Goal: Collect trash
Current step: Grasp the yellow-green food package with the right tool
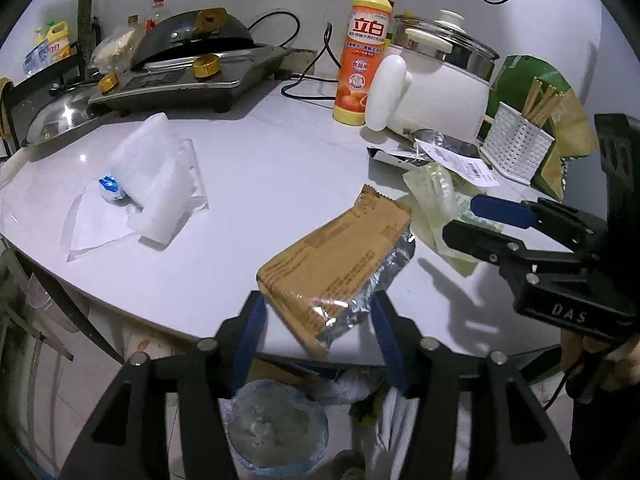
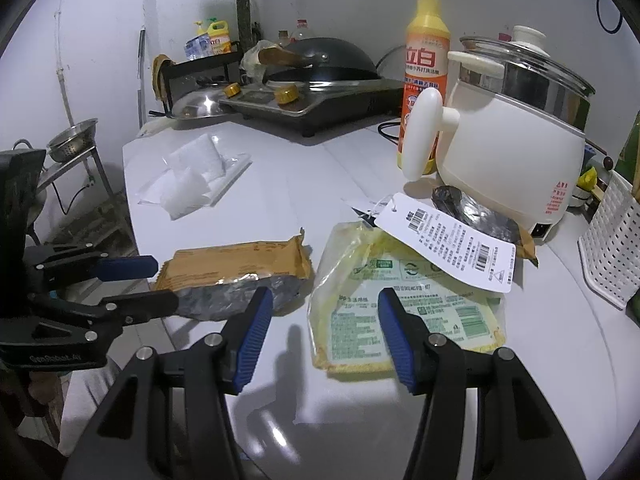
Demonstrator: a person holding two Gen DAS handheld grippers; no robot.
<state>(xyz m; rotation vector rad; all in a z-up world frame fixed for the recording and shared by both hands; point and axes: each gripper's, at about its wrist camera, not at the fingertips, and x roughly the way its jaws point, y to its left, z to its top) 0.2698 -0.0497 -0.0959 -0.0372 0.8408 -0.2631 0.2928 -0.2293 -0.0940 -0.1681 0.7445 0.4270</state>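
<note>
Broadly, a wide white countertop [image 1: 248, 168] fills both wrist views, crowded along its far side with cookware. Beyond the right jaws stands a cream electric cooking pot with a glass lid [image 2: 516, 152], and beside it a tall orange and yellow dish soap bottle [image 2: 425, 76].

Closer in lies the trash. A crumpled clear plastic bag with white foam sheet [image 1: 152, 196] rests well beyond the left jaws, off to their left. A flat yellow and green plastic package [image 2: 404, 300] lies just ahead of the right gripper [image 2: 326, 328], under its right-hand jaw, with a white barcoded hang tag [image 2: 452, 240] resting on its far edge.

A torn tan snack wrapper with silver foil lining [image 1: 340, 264] sits at the counter's near edge. The left gripper [image 1: 320, 332] has its jaws about half open with the wrapper's torn end between them; the pads do not seem to press it. Below that edge sits a round bin lined with a pale blue bag [image 1: 276, 428], likely why the wrapper lies there.

The right gripper's jaws stand about half open and hold nothing.
</note>
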